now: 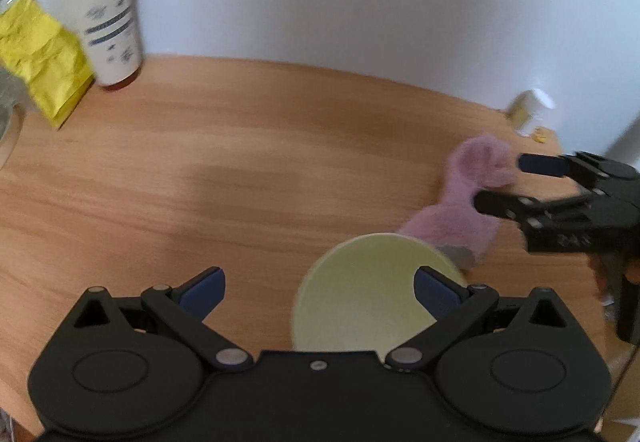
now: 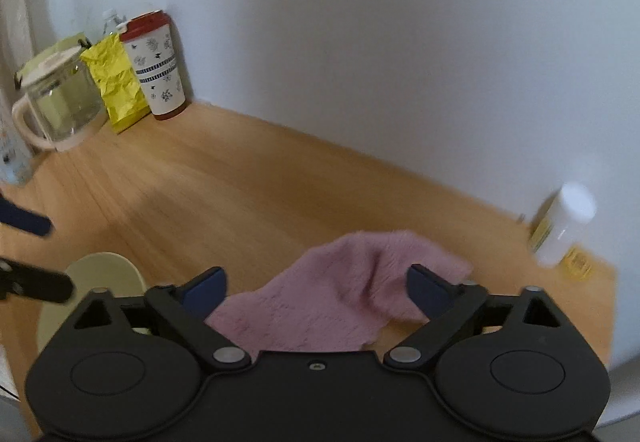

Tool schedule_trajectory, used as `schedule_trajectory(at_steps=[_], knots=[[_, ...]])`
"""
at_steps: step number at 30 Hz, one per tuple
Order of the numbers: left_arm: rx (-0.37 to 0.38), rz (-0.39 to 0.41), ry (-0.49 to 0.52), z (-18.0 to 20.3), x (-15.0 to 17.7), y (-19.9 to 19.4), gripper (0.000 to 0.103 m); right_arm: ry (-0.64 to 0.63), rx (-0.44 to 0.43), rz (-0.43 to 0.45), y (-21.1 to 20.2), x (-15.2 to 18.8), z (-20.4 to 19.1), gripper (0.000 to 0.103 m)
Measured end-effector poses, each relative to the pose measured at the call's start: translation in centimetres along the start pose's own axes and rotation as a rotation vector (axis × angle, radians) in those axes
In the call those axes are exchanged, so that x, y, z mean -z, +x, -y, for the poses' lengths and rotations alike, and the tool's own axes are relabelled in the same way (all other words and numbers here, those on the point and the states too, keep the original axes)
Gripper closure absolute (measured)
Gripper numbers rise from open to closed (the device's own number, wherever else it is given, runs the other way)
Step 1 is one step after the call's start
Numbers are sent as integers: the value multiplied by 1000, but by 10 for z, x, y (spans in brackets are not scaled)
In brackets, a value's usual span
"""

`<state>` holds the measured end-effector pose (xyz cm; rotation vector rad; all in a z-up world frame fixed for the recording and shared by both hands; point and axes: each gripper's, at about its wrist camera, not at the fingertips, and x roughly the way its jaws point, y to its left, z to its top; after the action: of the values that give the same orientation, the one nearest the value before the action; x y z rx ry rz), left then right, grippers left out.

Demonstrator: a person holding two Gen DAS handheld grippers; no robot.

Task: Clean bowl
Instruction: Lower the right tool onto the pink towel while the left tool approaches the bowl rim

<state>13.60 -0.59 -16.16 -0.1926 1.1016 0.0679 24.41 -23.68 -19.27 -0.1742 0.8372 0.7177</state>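
**Reaching for cloth and bowl on a wooden table**

Left wrist view: left gripper, jaws spread wide and empty, above the pale yellow bowl. The bowl sits near, right of centre, on the table, mouth upward; being round, it has no long axis. Pink cloth lies just beyond it on the far right, touching its rim. Right gripper, released, its fingers either side of the cloth's raised fold. Far left: red-lidded tumbler, yellow packet.

Right wrist view: right gripper, unclenched, nothing pinched; the cloth lies between its fingers, long axis running near-left to far-right. Bowl near left. White bottle far right; glass jug far left.

Handling note, as judgement: close on the bunched fold, not the flat edge; steady the bowl's rim before wiping.
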Motion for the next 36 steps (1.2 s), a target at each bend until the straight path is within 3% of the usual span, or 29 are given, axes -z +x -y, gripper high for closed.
schedule_trajectory(at_steps=[6, 10, 18, 23, 30, 36], knots=[[-10, -66, 7, -8, 0, 14, 0, -82, 4, -23, 15, 14, -3, 12], [-20, -96, 19, -11, 1, 18, 0, -77, -29, -50, 22, 22, -2, 26], [-12, -106, -3, -16, -1, 19, 1, -58, -40, -62, 33, 29, -5, 30], [-29, -135, -44, -25, 1, 21, 1, -95, -51, -93, 41, 33, -11, 43], [1, -129, -53, -23, 4, 19, 1, -109, -36, -82, 40, 36, -14, 41], [70, -122, -38, -23, 3, 17, 0, -80, -53, -91, 38, 36, -12, 31]])
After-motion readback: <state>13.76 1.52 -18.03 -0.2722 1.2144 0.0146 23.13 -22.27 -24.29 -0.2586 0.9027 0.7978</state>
